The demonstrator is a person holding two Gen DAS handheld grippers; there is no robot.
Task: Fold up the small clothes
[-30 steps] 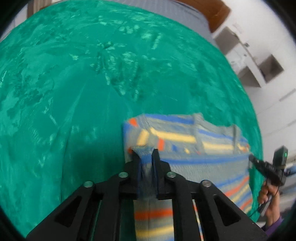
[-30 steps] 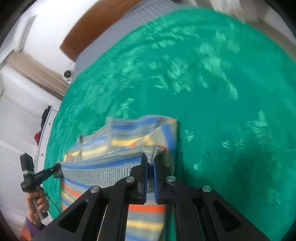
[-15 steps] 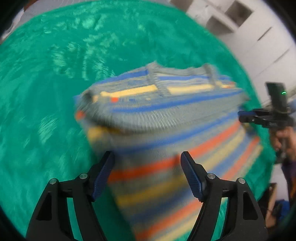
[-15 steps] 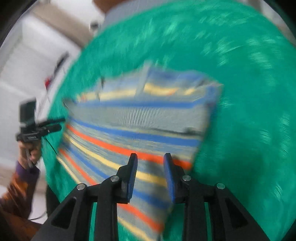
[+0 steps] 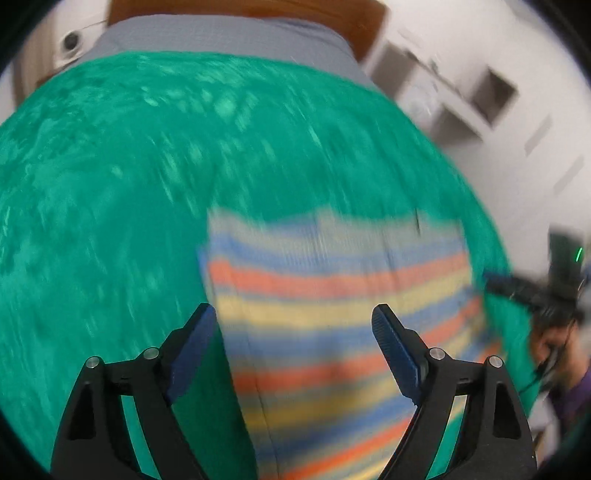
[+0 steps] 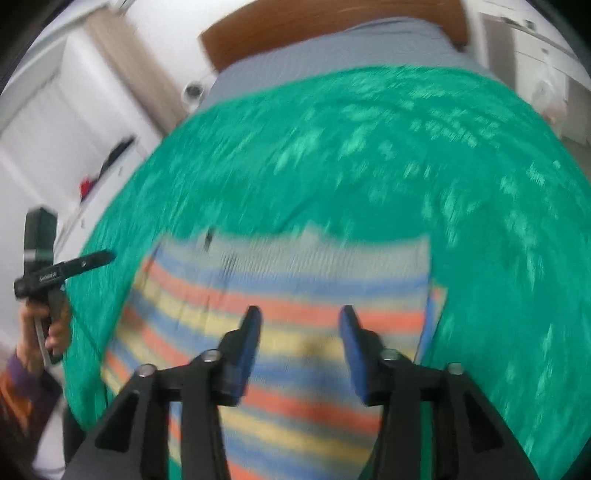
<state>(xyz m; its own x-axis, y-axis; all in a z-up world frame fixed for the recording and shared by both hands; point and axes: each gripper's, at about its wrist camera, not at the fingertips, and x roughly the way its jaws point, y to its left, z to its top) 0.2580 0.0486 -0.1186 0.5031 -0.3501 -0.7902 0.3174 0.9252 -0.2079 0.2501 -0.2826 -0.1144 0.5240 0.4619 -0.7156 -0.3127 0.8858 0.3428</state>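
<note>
A small striped knit garment (image 5: 332, 306) in blue, orange, yellow and grey lies folded on the green bed cover (image 5: 110, 206). It also shows in the right wrist view (image 6: 288, 295). My left gripper (image 5: 293, 319) is open and empty, above the garment's near left part. My right gripper (image 6: 300, 319) is open and empty, above the garment's near right part. Both views are blurred by motion. The right gripper shows at the right edge of the left wrist view (image 5: 524, 291), and the left gripper at the left edge of the right wrist view (image 6: 66, 267).
The green cover (image 6: 480, 206) spreads over a grey mattress (image 5: 221, 37) with a brown headboard (image 6: 314, 26) behind. White shelves (image 5: 461, 96) stand at the right, white cabinets (image 6: 55, 122) at the left.
Both grippers were shut on the garment's edge a second ago. They let go, opened wide and drew back and up. The garment now lies flat, folded over.
</note>
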